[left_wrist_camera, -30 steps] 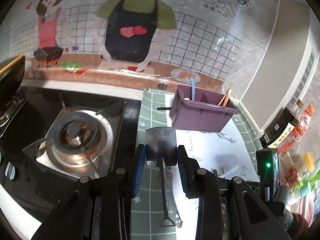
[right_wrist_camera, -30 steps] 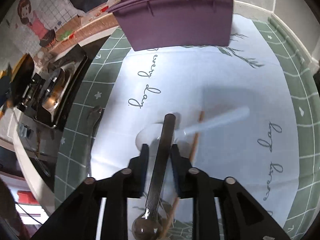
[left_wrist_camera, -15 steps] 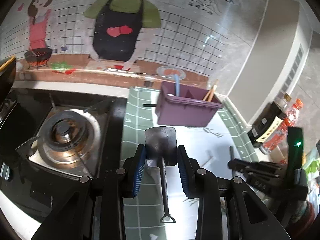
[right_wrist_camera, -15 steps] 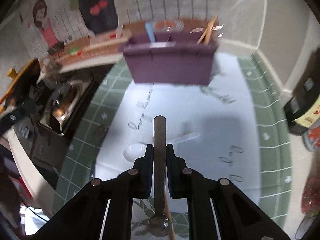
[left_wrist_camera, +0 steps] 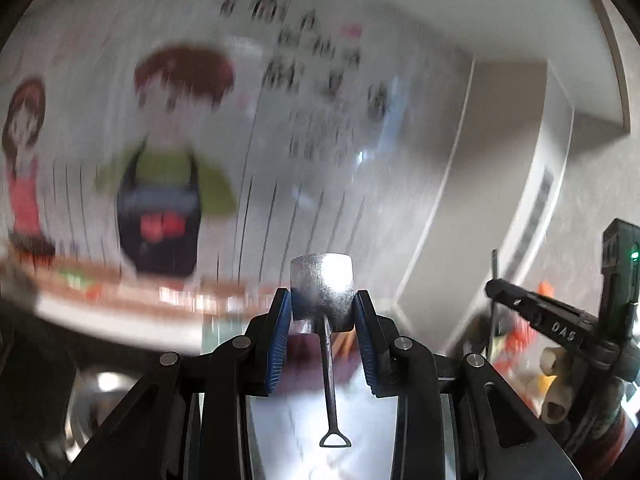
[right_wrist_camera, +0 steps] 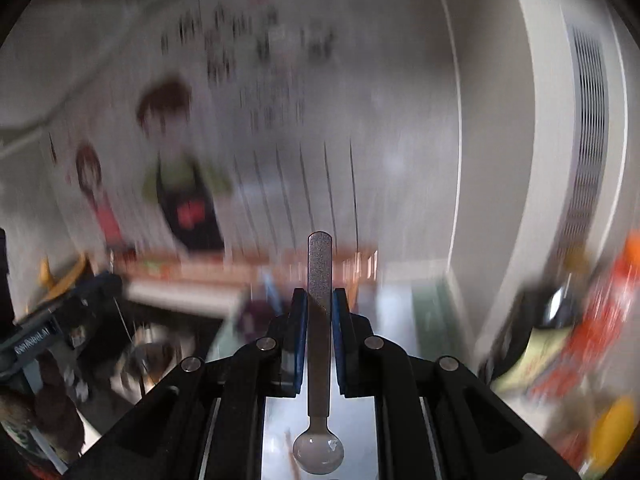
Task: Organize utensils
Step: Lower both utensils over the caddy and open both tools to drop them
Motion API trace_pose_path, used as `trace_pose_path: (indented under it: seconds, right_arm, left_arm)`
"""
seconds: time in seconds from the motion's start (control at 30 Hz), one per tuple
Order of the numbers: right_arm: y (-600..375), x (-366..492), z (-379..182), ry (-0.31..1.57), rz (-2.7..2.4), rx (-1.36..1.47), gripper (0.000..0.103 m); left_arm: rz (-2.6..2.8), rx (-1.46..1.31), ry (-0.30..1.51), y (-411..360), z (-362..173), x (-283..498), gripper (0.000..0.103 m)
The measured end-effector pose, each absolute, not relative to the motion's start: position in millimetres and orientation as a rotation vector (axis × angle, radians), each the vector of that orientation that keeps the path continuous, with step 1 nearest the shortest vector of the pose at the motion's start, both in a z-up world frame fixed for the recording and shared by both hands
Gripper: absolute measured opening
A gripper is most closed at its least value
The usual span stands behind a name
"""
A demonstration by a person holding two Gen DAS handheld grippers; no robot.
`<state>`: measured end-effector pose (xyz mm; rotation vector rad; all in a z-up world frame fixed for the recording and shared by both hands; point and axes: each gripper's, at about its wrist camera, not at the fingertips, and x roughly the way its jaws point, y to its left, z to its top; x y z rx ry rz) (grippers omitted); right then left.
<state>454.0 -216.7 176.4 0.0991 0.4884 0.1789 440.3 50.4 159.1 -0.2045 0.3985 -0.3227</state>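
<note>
My left gripper (left_wrist_camera: 322, 304) is shut on a small metal spatula (left_wrist_camera: 322, 288), its blue pads clamping the flat blade while the thin handle with a loop end hangs back toward me. My right gripper (right_wrist_camera: 319, 302) is shut on a metal spoon (right_wrist_camera: 319, 280), held by its flat handle, with the round bowl hanging low near the camera. Both grippers are lifted high and face the illustrated wall. The purple utensil caddy (right_wrist_camera: 256, 316) shows only as a blur low behind the right gripper. In the left wrist view the right gripper (left_wrist_camera: 496, 288) appears at the right edge with the spoon handle upright.
A wall decal of two cartoon cooks (left_wrist_camera: 168, 184) fills the background. Bottles and condiment packs (right_wrist_camera: 592, 320) stand at the right. The stove burner (left_wrist_camera: 100, 396) is a blur at lower left. A white cabinet with a vent (right_wrist_camera: 588, 160) rises at the right. A white mat (right_wrist_camera: 320, 420) lies below.
Both grippers rose from the counter and tipped up, so the mat and caddy dropped out of view and the wall fills the frames. The right jaws closed on the spoon handle and lifted it.
</note>
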Motion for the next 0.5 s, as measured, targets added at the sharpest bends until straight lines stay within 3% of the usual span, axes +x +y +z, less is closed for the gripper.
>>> trace_pose_path:
  seconds: [0.17,0.5]
  right_arm:
    - [-220,493,204,0.372,0.193,0.119,0.011]
    - [-213,580,132,0.439,0.241,0.134,0.011]
  left_arm:
    - [-0.311,-0.221,0.341,39,176,482,0.033]
    - [-0.202,-0.241,0.404,22,103,559,0.033]
